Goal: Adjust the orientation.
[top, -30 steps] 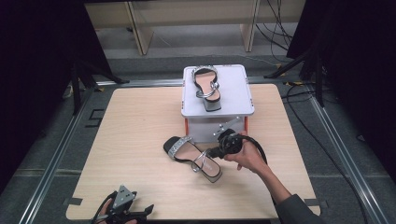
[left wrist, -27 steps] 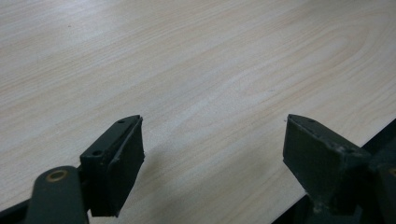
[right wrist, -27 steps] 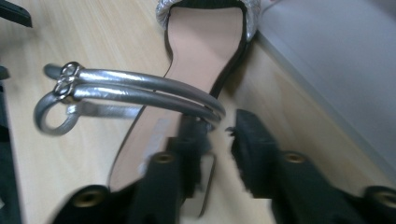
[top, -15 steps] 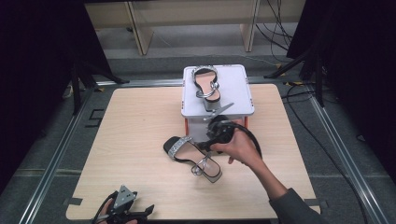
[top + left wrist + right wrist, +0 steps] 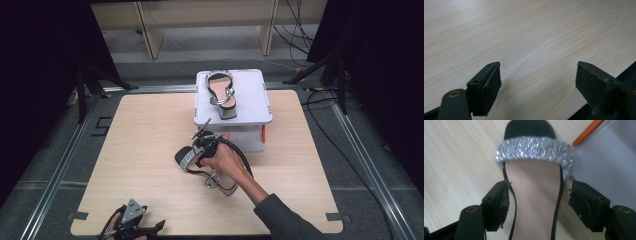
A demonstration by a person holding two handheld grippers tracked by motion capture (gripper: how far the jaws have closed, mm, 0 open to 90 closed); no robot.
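Fingers on the left gripper are spread wide with nothing between them, parked at the near-left edge of the worktop, and its own view just has bare wood grain between the two black pads.

Moving right, the action is at the middle of the worktop. The right gripper has its fingers open too, straddling the sandal lying flat there: one pad sits just outside the sole's left edge, the other just outside the right edge, neither clearly touching. The sandal's long axis runs straight away from the fingers in the right gripper view, with the glittery toe strap ahead of them and the thin black straps running back under the gripper. So my guess is it's lined up to pinch across the sole's width, behind the strap.

From above, that sandal lies diagonally, toe toward the left, just in front of the white stand. The matching sandal is already sitting on top of it. Right hand is clearly the nearer one.
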